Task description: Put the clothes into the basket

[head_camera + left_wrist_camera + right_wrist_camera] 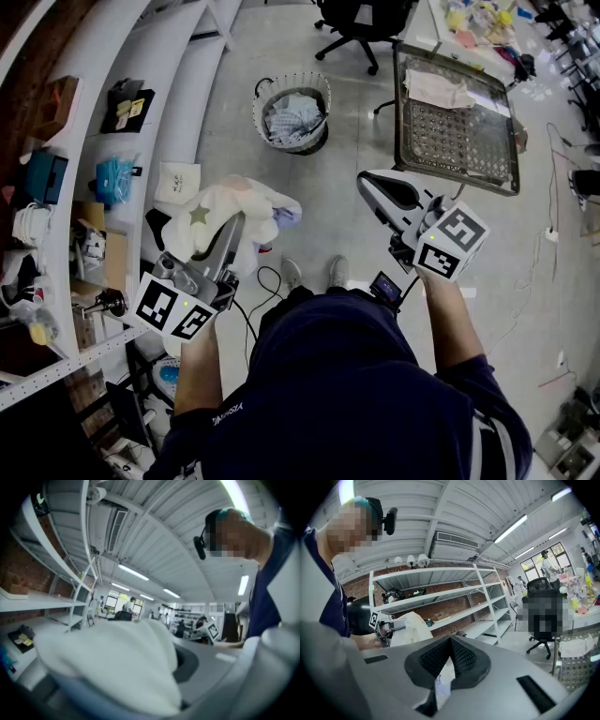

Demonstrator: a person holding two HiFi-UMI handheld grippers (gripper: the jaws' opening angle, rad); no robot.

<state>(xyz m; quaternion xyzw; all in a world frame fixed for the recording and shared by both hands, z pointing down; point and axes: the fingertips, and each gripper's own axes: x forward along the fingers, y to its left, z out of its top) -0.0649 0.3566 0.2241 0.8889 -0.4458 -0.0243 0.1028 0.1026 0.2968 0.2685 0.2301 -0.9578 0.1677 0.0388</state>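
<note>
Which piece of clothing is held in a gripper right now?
The white garment with a star, clamped in the left gripper; the rest lie in the basket and on the mesh rack.

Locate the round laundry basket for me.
Head view, upper middle: the round laundry basket sits on the floor, left of the metal mesh rack, beyond the white garment in the left claw.

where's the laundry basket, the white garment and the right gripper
laundry basket (298,78), head view, far rim
white garment (246,202), head view, bunched middle
right gripper (366,184), head view, between its closed tips
</note>
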